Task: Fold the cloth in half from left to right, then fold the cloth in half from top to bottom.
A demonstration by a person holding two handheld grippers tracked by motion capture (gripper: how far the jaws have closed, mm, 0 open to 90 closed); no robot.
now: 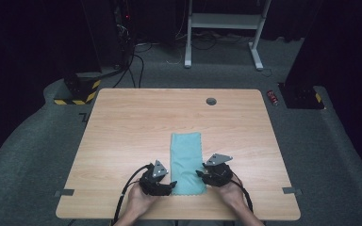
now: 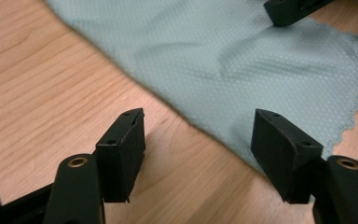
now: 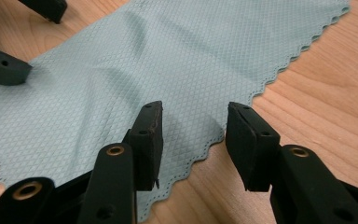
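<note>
On the wooden bench, one teal cloth lies flat near the front edge, flanked by two grippers, each with jaws spread wide and holding nothing. To grip well, I judge the left gripper and right gripper should each straddle a near corner, pinching only the cloth's edge.

A wooden table with rounded corners stood on grey carpet; a round grommet sat near its far edge; grey tape tabs marked its near corners; a white frame stood behind; cables ran across the floor; hazard-striped bases flanked the table; a red can lay at right; the surroundings were dark.
</note>
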